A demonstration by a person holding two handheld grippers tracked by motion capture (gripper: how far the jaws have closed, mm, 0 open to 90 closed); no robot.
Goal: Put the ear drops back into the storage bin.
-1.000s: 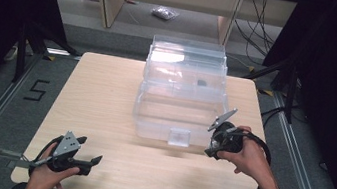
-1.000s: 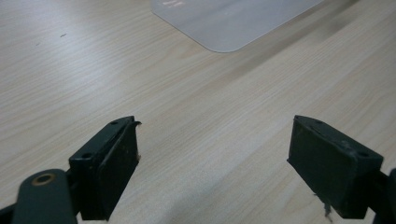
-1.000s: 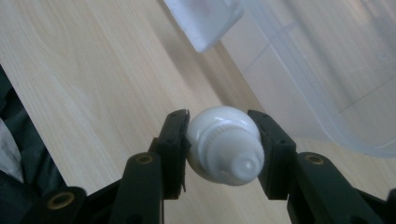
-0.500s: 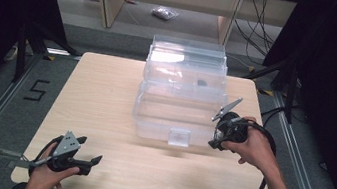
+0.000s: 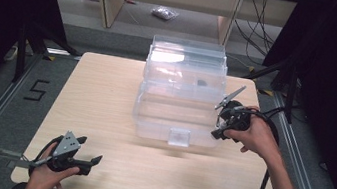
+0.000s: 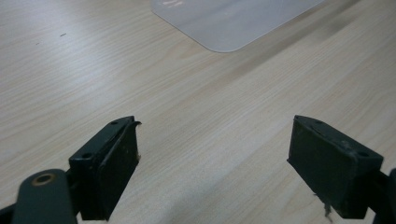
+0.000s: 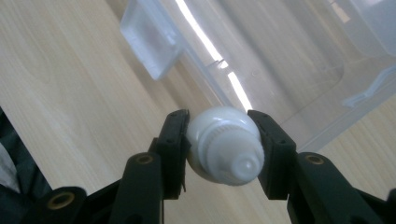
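A clear plastic box (image 5: 180, 101) with a raised lid stands in the middle of the wooden table (image 5: 105, 95). My right gripper (image 5: 217, 131) hovers at the box's right front corner. In the right gripper view this gripper (image 7: 219, 126) is shut on a small white round bottle (image 7: 224, 144) with a ribbed cap, over the box wall (image 7: 280, 56) and its front latch tab (image 7: 149, 42). At the table's front left my left gripper (image 5: 89, 149) rests open. The left gripper view has nothing between its jaws (image 6: 215, 149), only bare wood and a box corner (image 6: 233, 23) farther off.
A small dark item (image 5: 202, 83) lies inside the box at the back. Behind the table stands a low shelf, with a plastic bag (image 5: 161, 12) on the floor. Metal rails run along both sides, and a "5" mark (image 5: 35, 90) is on the floor at the left.
My right hand has lifted and moved a little farther back along the box's right side, still gripping the white bottle. The left hand has kept still.
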